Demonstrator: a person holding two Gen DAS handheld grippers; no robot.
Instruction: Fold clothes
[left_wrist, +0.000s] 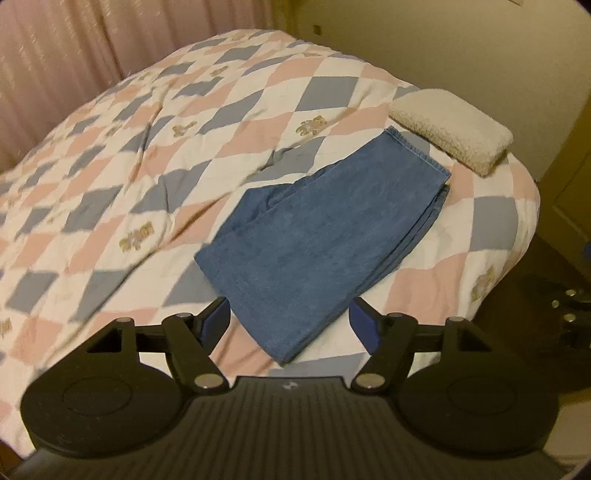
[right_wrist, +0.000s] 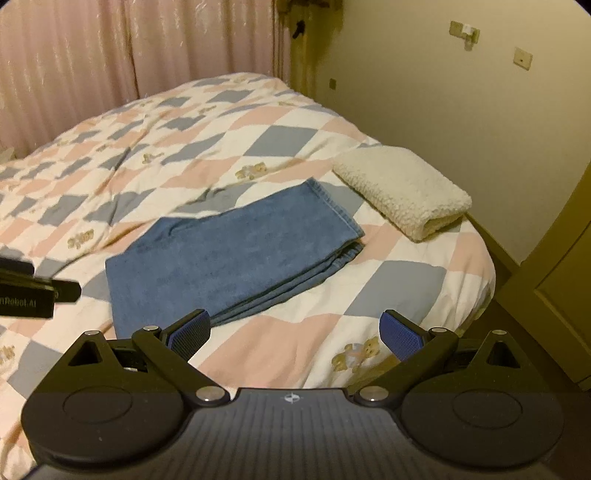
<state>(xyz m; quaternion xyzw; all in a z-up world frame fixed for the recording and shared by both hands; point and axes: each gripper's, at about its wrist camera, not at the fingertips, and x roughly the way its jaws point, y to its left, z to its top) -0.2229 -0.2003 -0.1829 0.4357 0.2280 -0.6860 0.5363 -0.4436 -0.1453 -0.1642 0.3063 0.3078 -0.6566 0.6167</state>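
Folded jeans (left_wrist: 317, 236) lie on the quilt (left_wrist: 110, 177), near the bed's corner.
Both claws are spread wide and hold nothing: the left gripper (left_wrist: 290, 319) is above the near end of the jeans, the right gripper (right_wrist: 295, 332) beside them. A cream fleece (right_wrist: 402, 190) lies just behind.
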